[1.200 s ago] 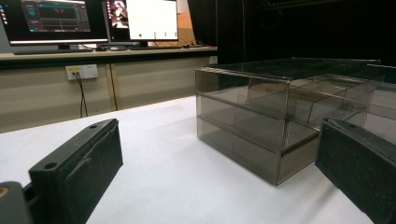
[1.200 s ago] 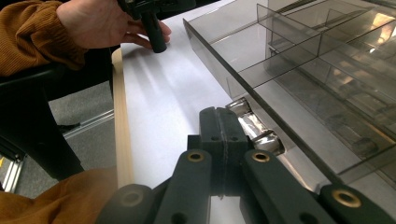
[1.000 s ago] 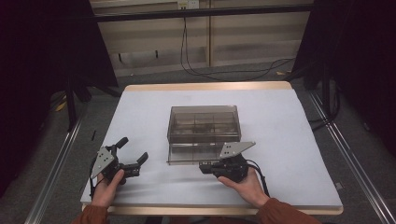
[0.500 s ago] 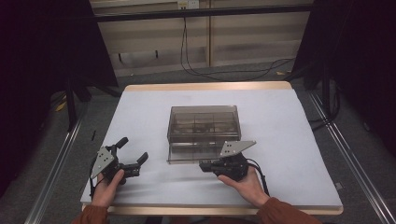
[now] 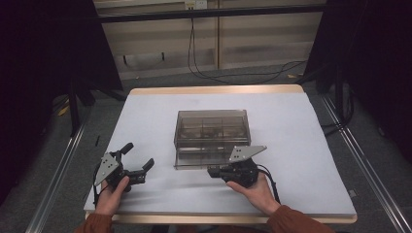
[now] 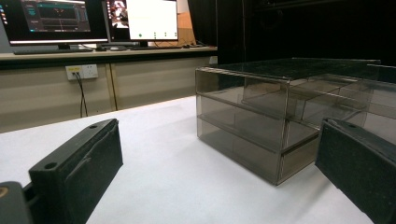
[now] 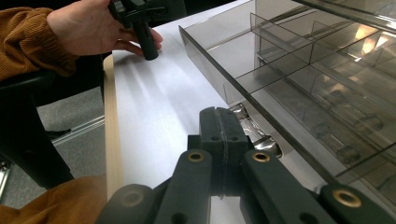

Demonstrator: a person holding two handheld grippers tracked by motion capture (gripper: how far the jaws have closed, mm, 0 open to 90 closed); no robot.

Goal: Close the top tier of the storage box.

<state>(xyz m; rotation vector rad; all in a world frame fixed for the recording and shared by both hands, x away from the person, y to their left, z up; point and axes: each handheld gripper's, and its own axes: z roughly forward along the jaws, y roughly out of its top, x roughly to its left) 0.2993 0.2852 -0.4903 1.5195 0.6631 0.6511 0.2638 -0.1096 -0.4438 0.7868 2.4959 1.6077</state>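
Smoked-plastic drawer box [image 5: 212, 138], bottom drawer [image 7: 299, 88] ajar.

A white-topped table [image 5: 145, 116] with a pale wooden edge stands on grey carpet [image 5: 379, 160]. Metal rails [image 5: 53, 179] run along the floor on its left and right. Black curtains [image 5: 43, 73] hang dark on both sides. Beyond the far edge runs a beige panelled wall [image 5: 160, 43] with black cables [image 5: 233, 73] trailing down to the floor. In the left gripper view, a desk [image 6: 93, 52] carries lit monitors [image 6: 56, 21], with a white wall socket [image 6: 81, 71] below.
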